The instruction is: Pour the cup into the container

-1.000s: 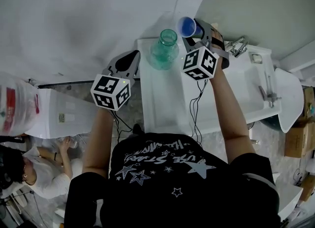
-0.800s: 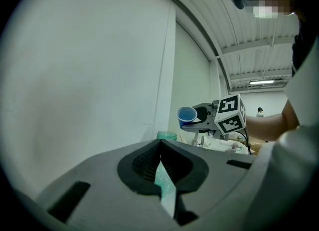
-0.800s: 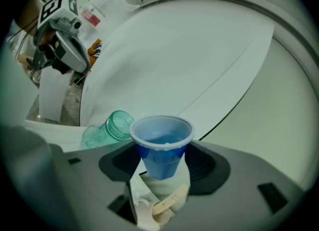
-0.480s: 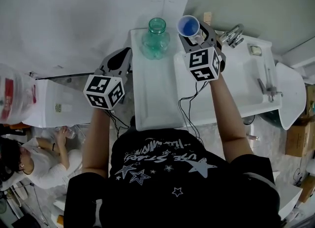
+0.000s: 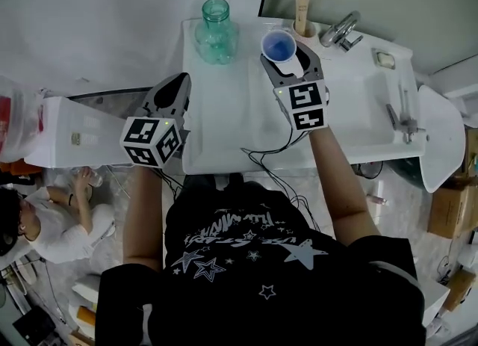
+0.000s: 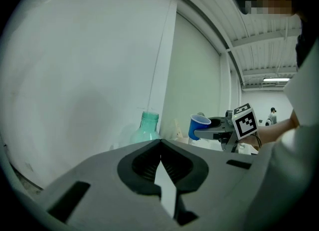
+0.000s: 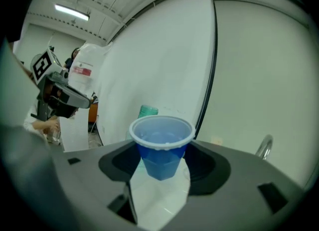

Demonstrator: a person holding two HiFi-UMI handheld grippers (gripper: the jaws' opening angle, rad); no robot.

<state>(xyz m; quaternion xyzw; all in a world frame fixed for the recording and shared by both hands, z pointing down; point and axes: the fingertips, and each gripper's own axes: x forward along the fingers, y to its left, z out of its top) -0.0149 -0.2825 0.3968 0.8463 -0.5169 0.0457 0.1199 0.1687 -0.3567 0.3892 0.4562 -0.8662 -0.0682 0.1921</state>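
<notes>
The right gripper (image 5: 284, 56) holds a blue cup (image 5: 279, 43) upright, its jaws clamped on the cup's sides. Liquid shows inside the cup. It hangs above the far edge of the white desk (image 5: 224, 128), near a faucet (image 5: 337, 31). A green glass bottle (image 5: 216, 23) stands open-mouthed at the desk's far left corner, apart from the cup on its left. The left gripper (image 5: 178, 87) hovers off the desk's left edge with its jaws together and nothing between them.
</notes>
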